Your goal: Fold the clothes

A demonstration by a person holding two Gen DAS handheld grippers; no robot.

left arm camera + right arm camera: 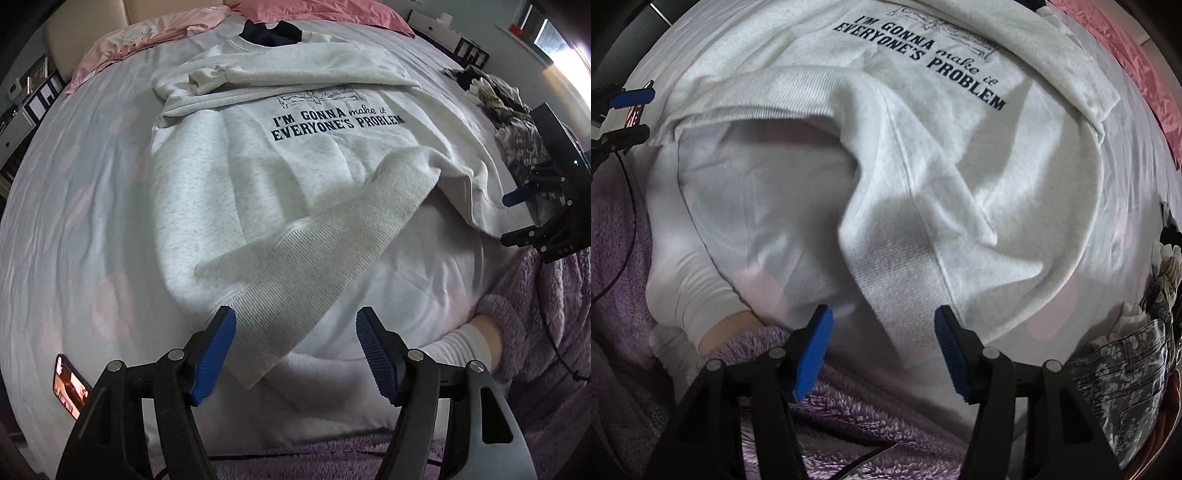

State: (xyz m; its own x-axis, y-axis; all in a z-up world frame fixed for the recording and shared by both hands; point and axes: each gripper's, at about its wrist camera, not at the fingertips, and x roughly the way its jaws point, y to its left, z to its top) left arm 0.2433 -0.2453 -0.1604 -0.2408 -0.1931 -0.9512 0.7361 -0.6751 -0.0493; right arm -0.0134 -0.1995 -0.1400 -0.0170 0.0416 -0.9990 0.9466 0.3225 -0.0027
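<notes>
A light grey sweatshirt (288, 170) with dark printed lettering lies face up on the bed. One sleeve (295, 74) is folded across its chest. Its ribbed bottom hem (295, 266) is turned up and lies loose and rumpled over the lower body. My left gripper (295, 354) hangs open over the near end of that hem, with neither pad pressing it. My right gripper (882, 350) is also open, above the hem's (905, 288) other end, gripping nothing. Each gripper shows at the edge of the other view: the right gripper (517, 218) and the left gripper (635, 110).
White bed sheet (81, 206) with pink pillows (314, 11) at the head. A dark garment (269, 33) lies beyond the collar. A pile of patterned clothes (1134, 354) sits at the right. A lit phone (70, 384) lies near left. A person's purple fleece (554, 332) and white-clad limb (461, 347) are close.
</notes>
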